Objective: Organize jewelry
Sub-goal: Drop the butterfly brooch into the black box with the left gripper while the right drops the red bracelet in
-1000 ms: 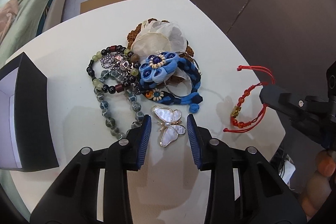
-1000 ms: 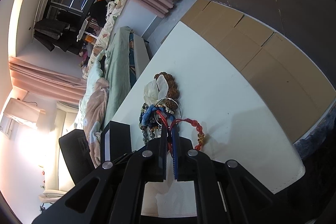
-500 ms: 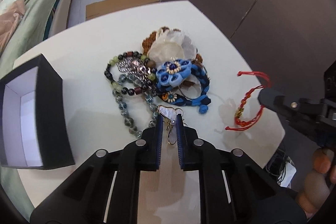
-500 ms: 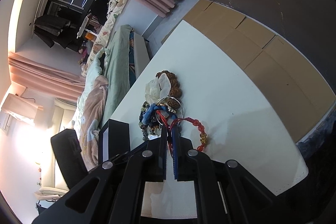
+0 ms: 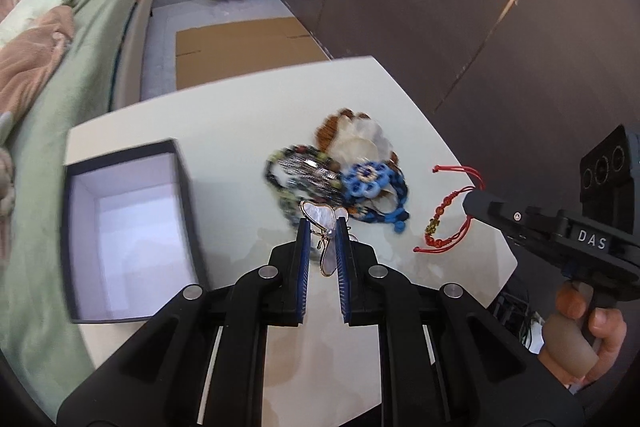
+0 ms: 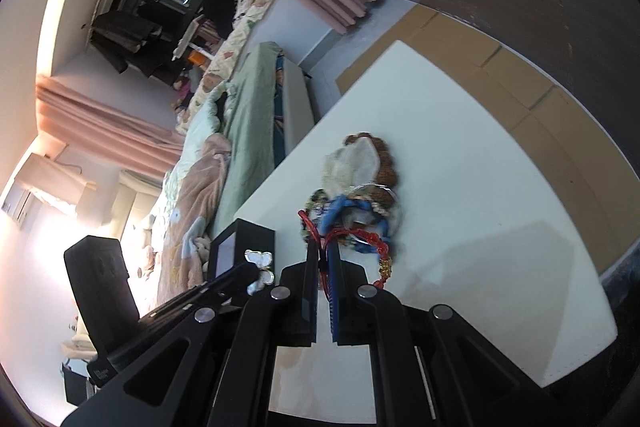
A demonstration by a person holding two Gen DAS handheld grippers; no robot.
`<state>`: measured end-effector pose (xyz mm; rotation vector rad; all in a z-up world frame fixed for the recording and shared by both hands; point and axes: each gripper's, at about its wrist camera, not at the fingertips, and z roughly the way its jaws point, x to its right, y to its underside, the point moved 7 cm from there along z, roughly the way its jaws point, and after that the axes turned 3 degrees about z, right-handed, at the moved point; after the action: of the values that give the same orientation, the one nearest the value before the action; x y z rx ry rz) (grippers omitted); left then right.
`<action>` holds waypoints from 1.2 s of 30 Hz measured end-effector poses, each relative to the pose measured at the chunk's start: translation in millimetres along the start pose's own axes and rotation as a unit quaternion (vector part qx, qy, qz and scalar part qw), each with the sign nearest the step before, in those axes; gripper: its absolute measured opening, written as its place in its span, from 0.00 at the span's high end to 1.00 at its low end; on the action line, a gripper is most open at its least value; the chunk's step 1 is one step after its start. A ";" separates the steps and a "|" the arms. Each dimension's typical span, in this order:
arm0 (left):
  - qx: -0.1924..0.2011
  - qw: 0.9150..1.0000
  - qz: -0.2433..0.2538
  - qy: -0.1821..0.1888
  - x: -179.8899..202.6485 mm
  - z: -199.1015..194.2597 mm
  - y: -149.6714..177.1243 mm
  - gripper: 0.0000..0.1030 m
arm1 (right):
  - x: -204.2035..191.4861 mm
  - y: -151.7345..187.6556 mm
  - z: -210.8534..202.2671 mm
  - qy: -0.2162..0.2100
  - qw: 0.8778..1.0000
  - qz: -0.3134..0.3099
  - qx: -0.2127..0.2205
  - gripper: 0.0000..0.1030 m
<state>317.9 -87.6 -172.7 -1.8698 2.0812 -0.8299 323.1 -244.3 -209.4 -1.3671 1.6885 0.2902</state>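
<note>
Above the white table [image 5: 224, 115], both grippers hold jewelry.
Left gripper [image 5: 323, 227] pinches butterfly brooch [image 5: 320, 217] beside open box [image 5: 120, 227]; right gripper [image 6: 323, 255] clamps red cord bracelet [image 6: 360, 239].

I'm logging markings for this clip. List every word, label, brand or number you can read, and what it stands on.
"DAS": white letters on the black body of the right gripper, seen from the left wrist.
Small pale lettering on the dark gripper body at the lower left of the right wrist view: too small and blurred to read.
Nothing readable on the box, the table or the jewelry.
</note>
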 end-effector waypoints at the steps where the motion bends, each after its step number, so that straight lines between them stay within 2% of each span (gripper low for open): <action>1: 0.004 1.000 -0.003 -0.003 -5.6 -5.0 -1.3 0.87 | -2.8 0.1 0.7 -0.002 1.000 -0.003 0.000 0.96; 8: 0.034 0.998 -0.040 -0.024 -55.5 -38.8 -9.8 0.87 | -38.0 -1.8 20.3 -0.024 0.999 -0.038 -0.003 0.96; 14: 0.033 0.997 -0.064 -0.026 -88.7 -48.4 -8.4 0.86 | -82.9 2.7 45.6 -0.053 0.995 -0.081 -0.018 0.96; 15: 0.034 0.997 -0.066 -0.024 -91.8 -50.2 -7.6 0.82 | -89.9 2.6 50.0 -0.056 0.994 -0.086 -0.020 0.95; 17: 0.046 0.996 -0.069 -0.035 -100.5 -57.6 -8.3 0.42 | -104.8 2.0 58.7 -0.066 0.993 -0.097 -0.025 0.95; 19: 0.064 0.994 -0.071 -0.044 -109.5 -68.9 -9.7 0.40 | -118.9 2.2 69.5 -0.076 0.991 -0.105 -0.034 0.95; 22: 0.067 0.993 -0.081 -0.050 -123.0 -76.5 -9.3 0.39 | -132.5 5.7 83.4 -0.085 0.989 -0.114 -0.048 0.95; 26: 0.076 0.990 -0.098 -0.071 -146.8 -87.5 -7.0 0.26 | -152.7 15.0 105.4 -0.098 0.984 -0.126 -0.073 0.95; 31: 0.082 0.986 -0.111 -0.090 -165.6 -95.9 -4.6 0.17 | -168.4 28.0 130.1 -0.109 0.978 -0.138 -0.113 0.90; 32: 0.083 0.986 -0.111 -0.093 -167.9 -97.3 -4.9 0.16 | -166.6 30.5 134.1 -0.105 0.978 -0.135 -0.123 0.81; 33: 0.084 0.986 -0.111 -0.095 -168.9 -98.3 -5.1 0.15 | -164.7 30.8 135.2 -0.100 0.979 -0.132 -0.121 0.50; 34: 0.084 0.986 -0.110 -0.096 -169.0 -99.3 -5.2 0.15 | -162.6 29.3 133.0 -0.095 0.981 -0.130 -0.112 0.38; 35: 0.085 0.986 -0.109 -0.097 -169.0 -100.3 -5.3 0.14 | -159.6 25.9 126.0 -0.090 0.983 -0.126 -0.094 0.30; 36: 0.086 0.986 -0.108 -0.098 -168.3 -101.1 -5.5 0.14 | -156.9 23.2 121.3 -0.093 0.984 -0.121 -0.090 0.30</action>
<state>297.9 100.9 -121.3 -2.0143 1.6595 -0.8053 357.9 -52.5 -165.8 -1.6089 1.3535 0.4239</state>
